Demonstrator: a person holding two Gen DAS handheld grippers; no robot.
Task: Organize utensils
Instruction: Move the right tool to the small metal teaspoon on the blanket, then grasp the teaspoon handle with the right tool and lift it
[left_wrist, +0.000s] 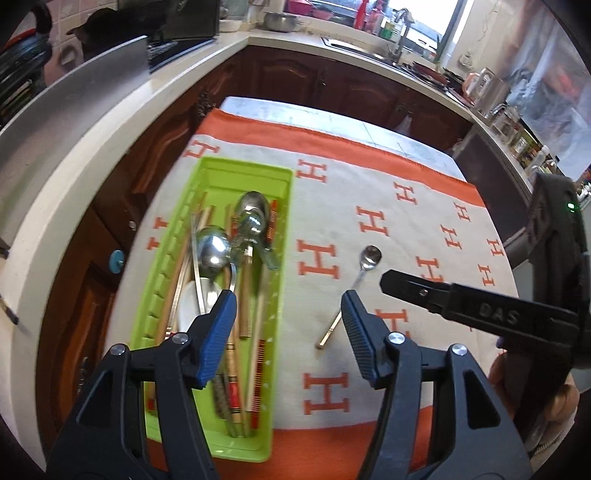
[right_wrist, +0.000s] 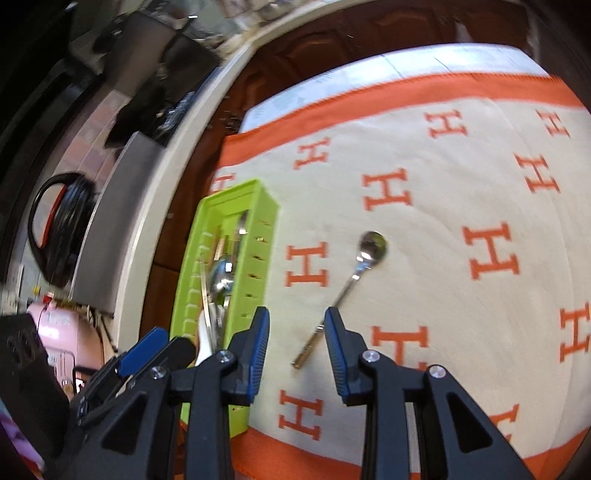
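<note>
Left wrist view. Green tray (left_wrist: 218, 173) lies on the H-patterned cloth (left_wrist: 369, 192), already loaded: several spoons (left_wrist: 212, 251), chopsticks (left_wrist: 243, 317), something white (left_wrist: 188, 306) near the close end. One small spoon (left_wrist: 354, 284) lies alone on the cloth, well apart from the tray, bowl away from the camera, gold-toned handle end toward it. Judgement: sorting is nearly done, and this spoon looks like the last piece, as far as the frame reaches. Left gripper (left_wrist: 288, 328) hangs over the tray's right edge, fingers spread wide, nothing between them. The right gripper (left_wrist: 410, 284) reaches in from the right beside the spoon's bowl; from here I cannot tell how its fingers stand. A person's hand (left_wrist: 546, 398) shows at the right edge.

Right wrist view. The right gripper (right_wrist: 297, 345) is seen properly: fingers apart, empty, straddling the lone spoon's (right_wrist: 347, 288) handle end, apparently above it rather than touching, though blur makes contact hard to rule out. Tray (right_wrist: 258, 240) shows its slotted side wall, which the left view hides; its contents are mostly concealed here. Left gripper's blue pads (right_wrist: 147, 345) peek in low left. The cloth's (right_wrist: 443, 221) right half is bare of utensils, something the left view only partly shows.
</note>
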